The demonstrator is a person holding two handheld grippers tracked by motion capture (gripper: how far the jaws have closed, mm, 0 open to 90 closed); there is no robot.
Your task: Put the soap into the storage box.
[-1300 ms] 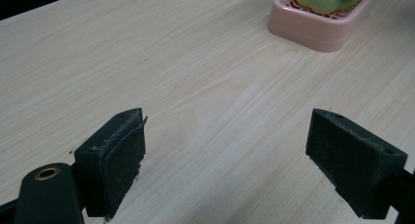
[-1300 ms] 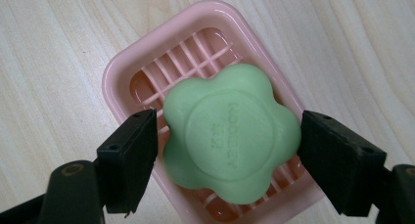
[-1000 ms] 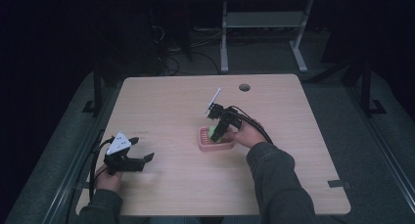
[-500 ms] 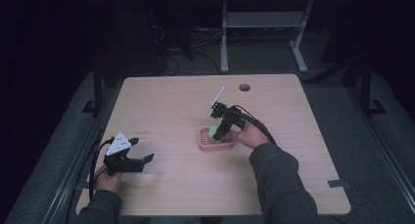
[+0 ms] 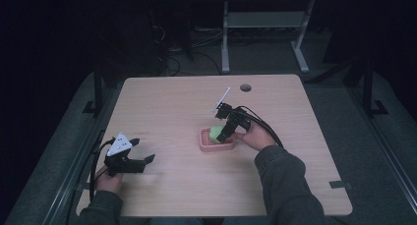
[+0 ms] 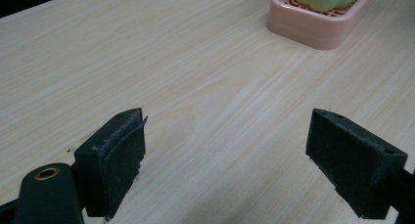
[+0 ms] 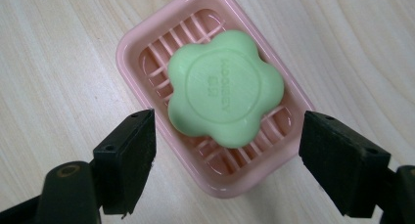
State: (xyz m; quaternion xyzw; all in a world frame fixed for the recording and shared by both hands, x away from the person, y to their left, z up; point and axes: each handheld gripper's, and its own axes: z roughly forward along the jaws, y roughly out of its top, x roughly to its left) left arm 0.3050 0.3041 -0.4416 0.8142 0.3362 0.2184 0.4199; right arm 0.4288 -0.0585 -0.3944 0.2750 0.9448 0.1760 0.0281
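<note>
A green flower-shaped soap [image 7: 226,88] lies flat in a pink slatted soap dish [image 7: 147,43] on the wooden table. My right gripper [image 7: 227,150] hangs open just above the dish, its jaws spread wider than the soap and touching nothing. In the high view the soap [image 5: 215,133] and dish [image 5: 206,145] sit mid-table with the right gripper [image 5: 227,131] over them. My left gripper [image 5: 142,161] rests low near the table's front left, open and empty. From the left gripper view [image 6: 227,150] the dish [image 6: 318,26] stands far ahead at the upper right.
The wooden table [image 5: 162,107] has a round cable hole [image 5: 245,88] near its far edge. A white metal frame [image 5: 265,23] stands on the floor beyond the table. Dark floor surrounds the table on all sides.
My right gripper has lifted slightly from the dish, leaving the green soap lying in it. The left gripper has stayed where it was.
</note>
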